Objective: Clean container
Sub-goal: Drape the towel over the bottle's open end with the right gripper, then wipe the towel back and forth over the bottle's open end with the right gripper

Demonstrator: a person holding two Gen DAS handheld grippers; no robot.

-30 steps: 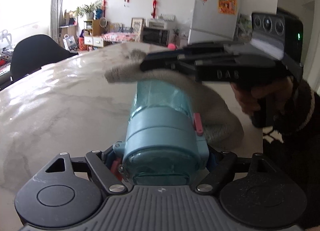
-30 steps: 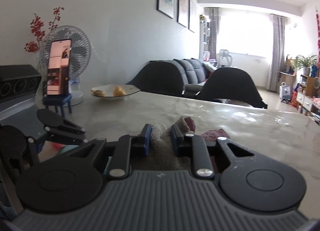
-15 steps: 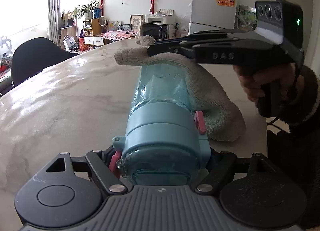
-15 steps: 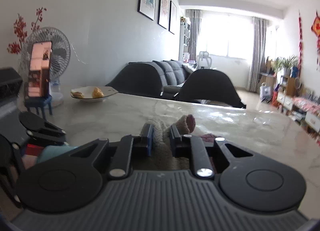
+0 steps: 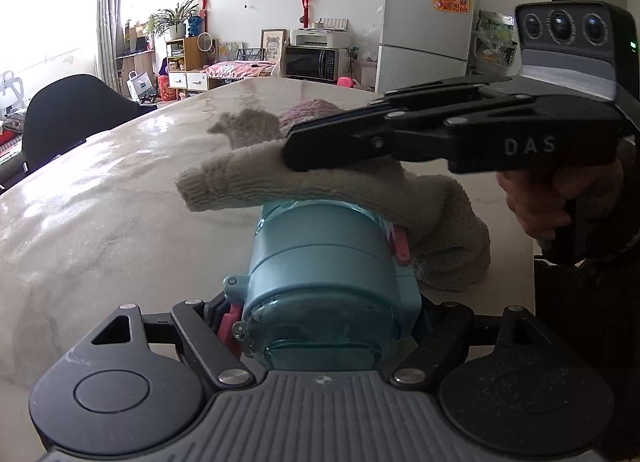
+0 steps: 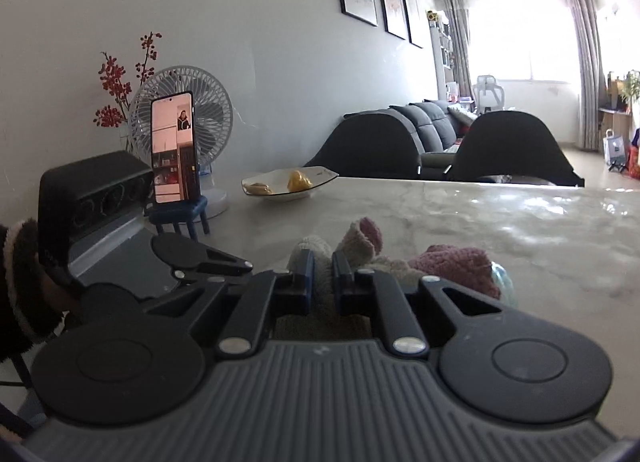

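while the left gripper [image 5: 320, 326] clamps the container [image 5: 324, 274], the right gripper [image 6: 320, 274], pinching the cloth [image 5: 320, 178], could lose it; thin hold.

Pale marbled bench [image 6: 500, 214], glossy. Directly on it: shallow dish [image 6: 288, 187] of yellow fruit, white fan [image 6: 180, 134], phone [image 6: 174, 146] upright on small blue chair-shaped stand [image 6: 180, 214], beige cloth's [image 5: 448, 230] lower end.

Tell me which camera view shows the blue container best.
The left wrist view. There the blue container fills the centre, clamped between the left gripper fingers, with the towel draped over it. In the right wrist view only a sliver of it shows beyond the towel.
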